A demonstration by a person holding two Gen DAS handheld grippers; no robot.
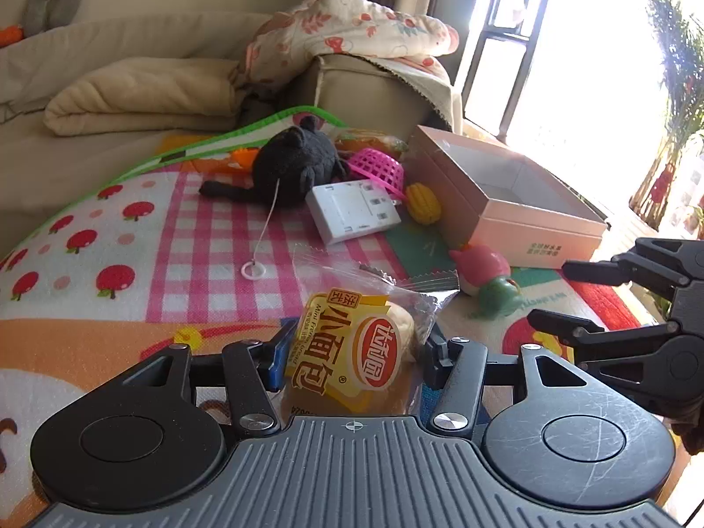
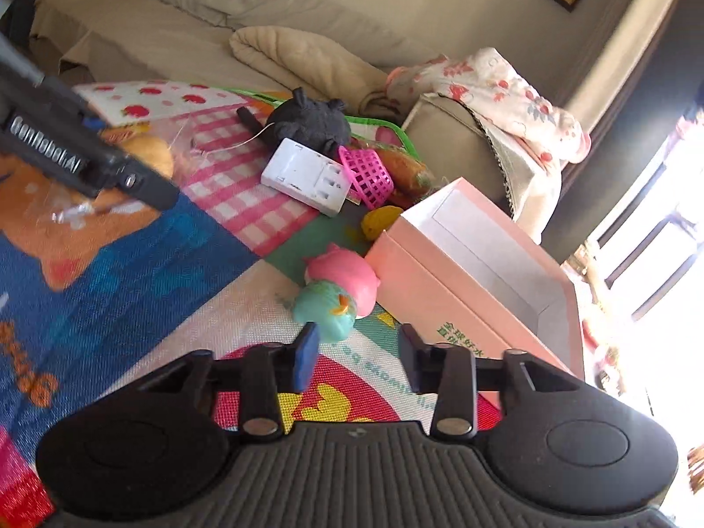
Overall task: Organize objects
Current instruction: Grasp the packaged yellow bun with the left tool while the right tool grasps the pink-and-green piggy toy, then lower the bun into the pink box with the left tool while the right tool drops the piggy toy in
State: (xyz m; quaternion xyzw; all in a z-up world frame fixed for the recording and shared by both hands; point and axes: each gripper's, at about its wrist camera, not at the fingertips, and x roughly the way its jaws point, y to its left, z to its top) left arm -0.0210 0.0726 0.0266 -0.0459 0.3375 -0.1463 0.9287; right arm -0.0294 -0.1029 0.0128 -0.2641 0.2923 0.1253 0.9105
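- Left wrist view: the left gripper (image 1: 356, 347) is clamped on a wrapped bread packet (image 1: 356, 352), pads pressing the pack from both sides, with the loose crinkled end of the wrapper sticking out towards 1 o'clock.
- The grip sits on soft bread inside slippery film, so my guess is the pack could squash or slide out if it is swung fast towards the pink box (image 1: 506, 202), which stands open and empty at 1 o'clock.
- The gripper points forward and downward over the play mat (image 1: 185, 237). The right gripper (image 1: 545, 295) shows at 3 o'clock, its two fingers apart with nothing between them.
- Between the pack and the box lie a pink-and-green toy (image 1: 488, 281), a yellow toy corn (image 1: 422, 202) and a white charger (image 1: 352, 211); a low carry might knock one of them.
- Right wrist view: the right gripper (image 2: 356, 352) is parted and empty, tilted down at the mat, with the pink-and-green toy (image 2: 339, 290) just ahead at 12 o'clock, not between the pads.
- The toy is rounded and rests close against the wall of the pink box (image 2: 440, 290); closing off-centre could squirt it sideways, and the right-hand finger may catch the box wall.
- The left gripper (image 2: 88, 154) crosses at 10 o'clock with the bread packet (image 2: 149, 154) behind it; both hands heading for the box could collide.
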